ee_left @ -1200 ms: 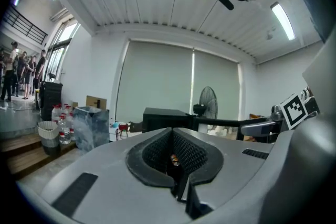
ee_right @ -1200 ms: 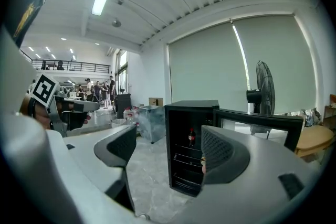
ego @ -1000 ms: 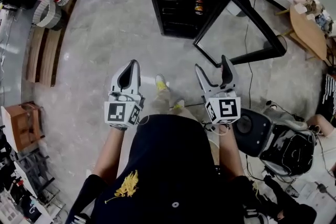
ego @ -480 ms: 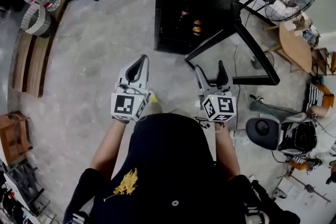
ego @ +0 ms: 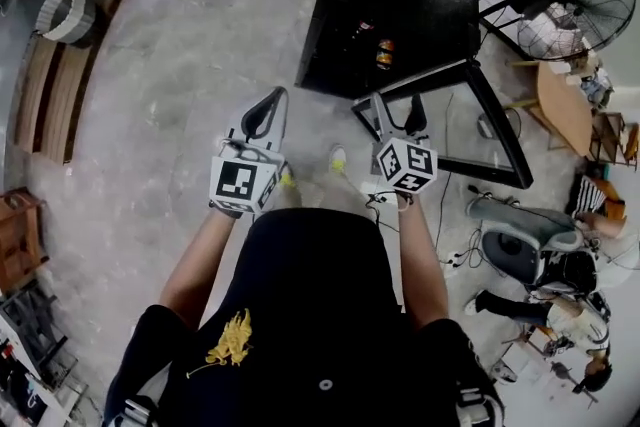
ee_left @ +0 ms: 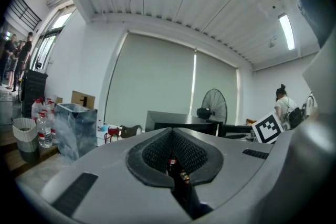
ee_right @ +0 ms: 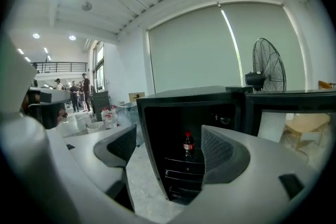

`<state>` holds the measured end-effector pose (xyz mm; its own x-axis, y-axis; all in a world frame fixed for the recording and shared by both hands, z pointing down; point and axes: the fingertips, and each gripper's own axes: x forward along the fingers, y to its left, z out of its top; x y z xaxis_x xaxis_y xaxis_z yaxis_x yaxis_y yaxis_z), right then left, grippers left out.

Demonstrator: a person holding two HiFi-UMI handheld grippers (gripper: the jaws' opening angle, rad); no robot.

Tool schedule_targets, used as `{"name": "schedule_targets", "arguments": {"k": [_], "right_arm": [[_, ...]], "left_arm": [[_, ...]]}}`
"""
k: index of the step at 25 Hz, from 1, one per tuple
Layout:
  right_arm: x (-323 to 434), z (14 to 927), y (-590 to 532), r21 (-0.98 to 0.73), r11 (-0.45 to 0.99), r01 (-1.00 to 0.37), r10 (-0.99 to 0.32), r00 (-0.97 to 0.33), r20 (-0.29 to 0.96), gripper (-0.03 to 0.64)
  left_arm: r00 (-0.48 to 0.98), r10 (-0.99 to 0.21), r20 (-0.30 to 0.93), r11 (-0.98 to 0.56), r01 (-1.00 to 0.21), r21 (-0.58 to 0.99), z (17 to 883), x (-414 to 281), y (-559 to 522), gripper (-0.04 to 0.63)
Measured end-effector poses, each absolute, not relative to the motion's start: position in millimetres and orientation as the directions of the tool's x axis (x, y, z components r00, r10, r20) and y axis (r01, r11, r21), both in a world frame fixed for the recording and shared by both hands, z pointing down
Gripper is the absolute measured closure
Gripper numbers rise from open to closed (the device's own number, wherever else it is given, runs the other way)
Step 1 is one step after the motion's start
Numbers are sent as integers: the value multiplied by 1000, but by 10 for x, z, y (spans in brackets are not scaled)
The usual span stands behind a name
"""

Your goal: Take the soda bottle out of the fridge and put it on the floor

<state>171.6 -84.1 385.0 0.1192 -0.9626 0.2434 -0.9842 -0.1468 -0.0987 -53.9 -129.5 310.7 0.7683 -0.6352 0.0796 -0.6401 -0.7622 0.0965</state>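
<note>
Facing open fridge (ee_right: 184, 96) | soda bottle (ee_right: 188, 145) red-capped, label unreadable | left tool (ego: 265, 105) closed, empty | right tool (ego: 394, 111) spread, empty

Dark short-sleeved shirt (ego: 310, 295) with a yellow emblem (ego: 232, 341) on it, plus yellow-green shoes (ego: 338, 158). The left tool (ego: 266, 105) and right tool (ego: 396, 107) are both pale grey shells with black ribbed pads (ee_right: 217, 150). Each has a black-and-white marker cube (ego: 243, 186) at its hand end.
</note>
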Motion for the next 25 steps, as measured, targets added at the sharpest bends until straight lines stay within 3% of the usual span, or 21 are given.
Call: {"name": "schedule_targets", "arguments": {"k": [11, 18, 25], "right_arm": [[2540, 4801, -2009, -75, -239, -968, -921, 201, 334, 256], [2813, 5345, -2737, -48, -211, -976, -899, 174, 401, 285], [2846, 5806, -3273, 45, -173, -984, -856, 172, 487, 284]], "left_arm": [[657, -746, 107, -645, -754, 126, 3381, -284, -1747, 575], [607, -790, 86, -599, -794, 101, 3371, -174, -1917, 575], [552, -819, 156, -542, -834, 107, 3411, -275, -1766, 575]]}}
